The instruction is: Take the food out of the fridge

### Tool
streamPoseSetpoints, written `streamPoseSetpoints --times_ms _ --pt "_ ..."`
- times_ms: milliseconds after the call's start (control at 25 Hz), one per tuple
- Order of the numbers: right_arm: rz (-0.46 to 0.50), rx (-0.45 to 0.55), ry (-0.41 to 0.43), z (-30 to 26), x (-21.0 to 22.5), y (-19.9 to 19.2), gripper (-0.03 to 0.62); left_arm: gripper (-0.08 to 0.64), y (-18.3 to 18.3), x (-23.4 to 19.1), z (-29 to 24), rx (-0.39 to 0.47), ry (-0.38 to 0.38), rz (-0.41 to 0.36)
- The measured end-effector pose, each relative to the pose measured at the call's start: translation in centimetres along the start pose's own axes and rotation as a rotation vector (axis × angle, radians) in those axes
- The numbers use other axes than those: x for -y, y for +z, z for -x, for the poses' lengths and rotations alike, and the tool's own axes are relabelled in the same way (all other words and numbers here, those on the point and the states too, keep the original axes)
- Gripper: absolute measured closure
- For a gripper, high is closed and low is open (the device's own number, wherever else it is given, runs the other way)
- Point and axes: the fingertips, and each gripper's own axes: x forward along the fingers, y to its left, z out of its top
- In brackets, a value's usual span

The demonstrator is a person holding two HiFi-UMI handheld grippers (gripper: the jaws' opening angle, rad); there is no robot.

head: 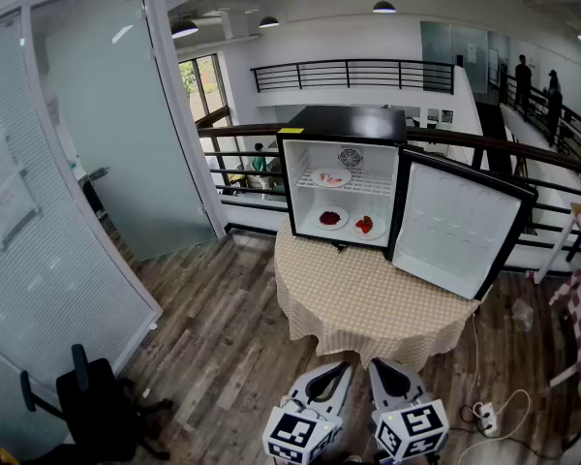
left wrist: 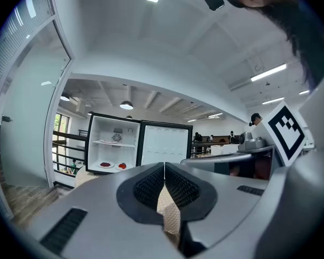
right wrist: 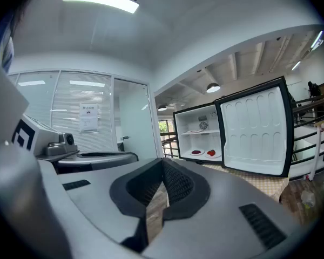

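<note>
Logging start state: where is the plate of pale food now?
In the head view, the plate of pale food sits on the upper shelf of the open fridge, left of centre, above the plate of dark red food.

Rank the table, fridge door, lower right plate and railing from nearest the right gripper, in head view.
1. Table, just ahead of the right gripper.
2. Fridge door, swung open at right.
3. Lower right plate, on the fridge floor.
4. Railing, behind the fridge.
</note>
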Motion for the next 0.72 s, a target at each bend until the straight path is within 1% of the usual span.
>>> streamPoseSetpoints --times_ms 240,400,520,720 --pt "-0.024 0.010 -0.009 0.8 -0.3 -0.1 0.575 0.543 -0.2 0.3 0.8 -0.003 0.004 -0.009" --pt "-0.046 0.027 -0.001 1.3 -0.3 -0.3 0.575 0.543 -0.2 0.6 1.2 -0.008 0.010 -0.013" --pt "-0.038 0.027 0.016 1.5 -0.2 -0.7 0.575 0.543 -0.2 0.8 1.3 -0.008 0.016 -0.016" --pt "-0.039 0.022 0.030 2.2 -0.5 -0.9 0.574 0.543 -0.8 1.4 1.8 -0.011 0.032 0.009"
